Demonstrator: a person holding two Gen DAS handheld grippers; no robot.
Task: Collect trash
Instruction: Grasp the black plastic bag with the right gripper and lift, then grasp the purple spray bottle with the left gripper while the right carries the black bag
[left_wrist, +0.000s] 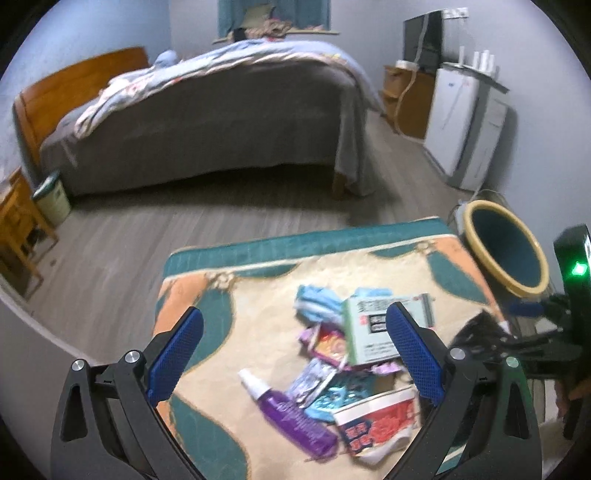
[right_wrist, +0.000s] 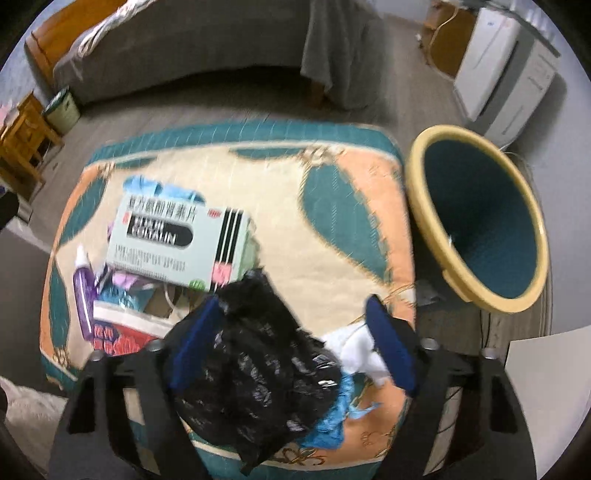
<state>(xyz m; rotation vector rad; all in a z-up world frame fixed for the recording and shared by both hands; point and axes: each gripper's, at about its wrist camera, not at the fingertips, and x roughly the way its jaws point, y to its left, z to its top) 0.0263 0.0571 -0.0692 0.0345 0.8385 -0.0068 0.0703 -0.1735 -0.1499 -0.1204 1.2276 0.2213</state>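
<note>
Bedroom with a grey-draped bed (left_wrist: 207, 122); in the foreground a low cushioned surface covered in a teal, peach and cream patterned cloth (right_wrist: 332, 236) carries the trash. Just beside its right edge stands a round bin, yellow rim and teal inside (right_wrist: 480, 221), tilted toward the camera in both views. Pile on the cloth: pale green cardboard medicine box with black printing (right_wrist: 173, 240) lying on top of crumpled wrappers; red-and-white printed paper bowl (left_wrist: 380, 417); purple plastic spray bottle with white cap (left_wrist: 291, 417) lying on its side, touching the wrappers. Left gripper (left_wrist: 295, 354): blue-padded jaws spread wide above the pile, nothing between the pads, no contact visible. Right gripper (right_wrist: 291, 332): jaws partly apart, with a crumpled black plastic bag (right_wrist: 258, 369) between them; the bag lies against the left pad, while the right pad stands clear of it, next to a white crumpled tissue (right_wrist: 358, 350). Whether the bag is gripped I cannot tell; image blurred.
</note>
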